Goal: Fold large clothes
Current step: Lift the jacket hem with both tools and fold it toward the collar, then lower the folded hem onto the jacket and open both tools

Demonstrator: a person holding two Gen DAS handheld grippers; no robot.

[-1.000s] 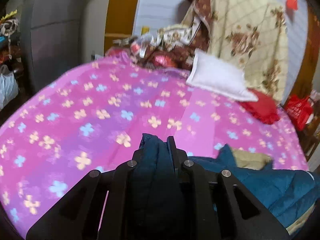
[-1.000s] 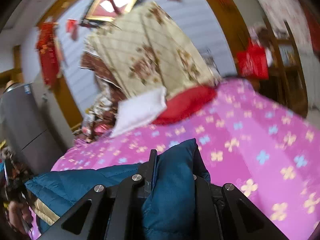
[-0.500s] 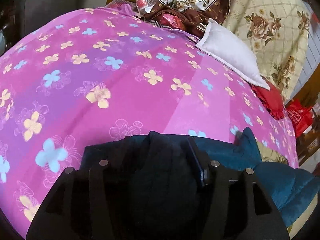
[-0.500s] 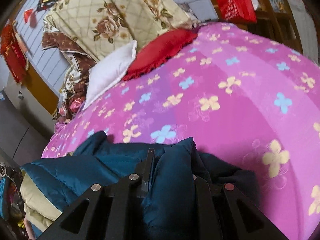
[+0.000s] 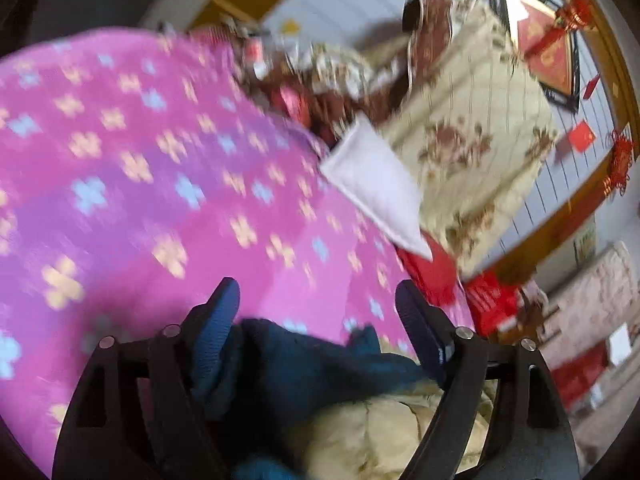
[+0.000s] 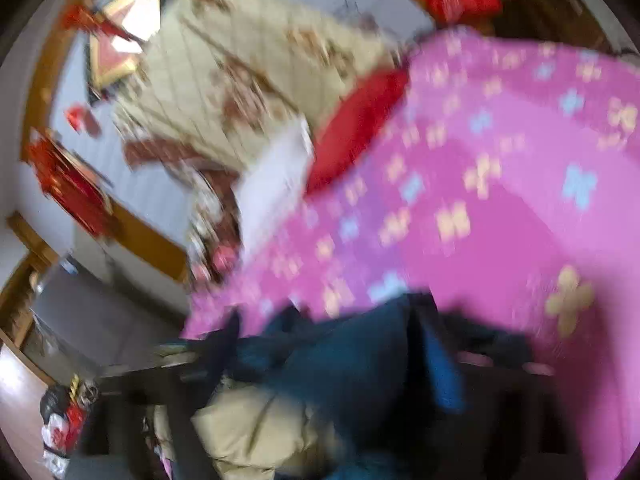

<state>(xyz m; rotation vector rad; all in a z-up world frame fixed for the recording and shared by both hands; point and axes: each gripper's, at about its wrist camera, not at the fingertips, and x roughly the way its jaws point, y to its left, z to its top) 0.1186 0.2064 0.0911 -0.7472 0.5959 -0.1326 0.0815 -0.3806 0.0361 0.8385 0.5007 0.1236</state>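
A dark teal padded jacket (image 5: 304,364) with a cream lining (image 5: 384,436) lies bunched on the pink flowered bedspread (image 5: 160,200). My left gripper (image 5: 318,304) is open, its blue-padded fingers spread above the jacket and holding nothing. In the blurred right wrist view the same jacket (image 6: 344,364) and its lining (image 6: 256,432) lie under my right gripper (image 6: 324,332), whose fingers stand apart and look empty.
A white pillow (image 5: 376,188), a red cushion (image 5: 432,276) and a cream floral quilt (image 5: 472,140) are piled at the head of the bed. Red bags (image 5: 492,304) and wooden furniture stand beside the bed on the right.
Both grippers held jacket fabric while lowering it to the bed; now both have opened, let it go, and lifted back. The jacket rests on the bedspread.
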